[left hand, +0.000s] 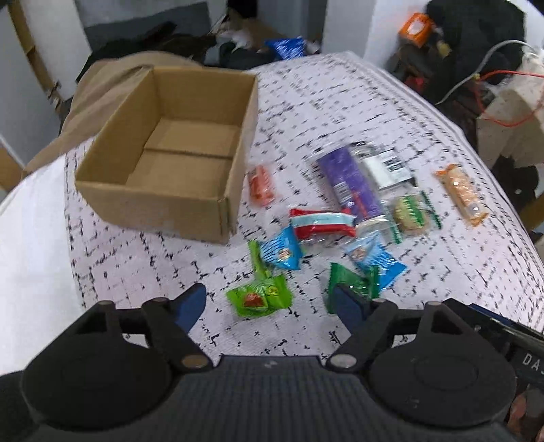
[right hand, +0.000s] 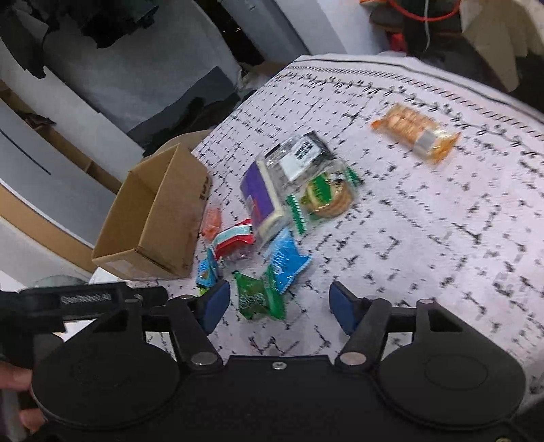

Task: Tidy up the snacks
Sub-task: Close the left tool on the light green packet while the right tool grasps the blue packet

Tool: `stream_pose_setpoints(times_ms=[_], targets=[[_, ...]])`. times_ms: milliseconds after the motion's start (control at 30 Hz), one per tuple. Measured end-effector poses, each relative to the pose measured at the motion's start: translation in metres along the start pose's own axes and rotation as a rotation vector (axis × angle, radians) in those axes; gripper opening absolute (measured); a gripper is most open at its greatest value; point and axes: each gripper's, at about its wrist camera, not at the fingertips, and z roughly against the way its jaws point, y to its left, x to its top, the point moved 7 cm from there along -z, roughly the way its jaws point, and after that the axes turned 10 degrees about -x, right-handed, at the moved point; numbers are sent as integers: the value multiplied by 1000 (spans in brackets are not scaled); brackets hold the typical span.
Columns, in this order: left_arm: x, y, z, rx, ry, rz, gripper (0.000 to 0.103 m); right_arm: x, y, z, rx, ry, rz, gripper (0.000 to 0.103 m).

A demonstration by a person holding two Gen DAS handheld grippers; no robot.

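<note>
An open, empty cardboard box (left hand: 176,153) stands on the patterned cloth at the left. To its right lie several snacks: a purple box (left hand: 350,185), a red and white bar (left hand: 321,222), two blue packets (left hand: 282,250), and an orange cracker pack (left hand: 462,193). My left gripper (left hand: 270,302) is open just above a light green packet (left hand: 260,297), which lies between its fingers without touching the pads. My right gripper (right hand: 280,301) is open over a dark green packet (right hand: 258,297), which lies nearer its left finger (right hand: 217,301). The box (right hand: 153,221) is at the left in the right wrist view.
The cloth-covered table (left hand: 340,102) drops away at its rounded far and right edges. Dark clothes, a blue bag (left hand: 285,47), an orange box (left hand: 416,29) and loose wires (left hand: 503,74) lie beyond it. A brown cloth (left hand: 112,81) sits behind the box.
</note>
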Motion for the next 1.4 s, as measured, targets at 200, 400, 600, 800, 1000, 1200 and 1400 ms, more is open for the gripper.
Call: stream_pose_setpoints(times_ms=[200,400,600,800,1000,1200,1400], targets=[[0,5,-24,36,58,28,73,5,-1,-25,40,49,-17,53],[2,9,-47,79,118,35,69,10,-5,-47,60,83,-36,48],[2,14,-69,104,174,50,66,14,-6,-68,69,114,-54,46],[3,18,-85,135,196,55,65,13,-3,-83,54,128,-50,46],[1,19,-90,138,233,56,65,13,-6,-86,34,125,-73,44],[-2,21,-93,123,248,84,53,14,3,-91,-4,92,-19,30],[-2,19,-85,113,217,87,32,14,-2,-80,-21,69,-10,21]])
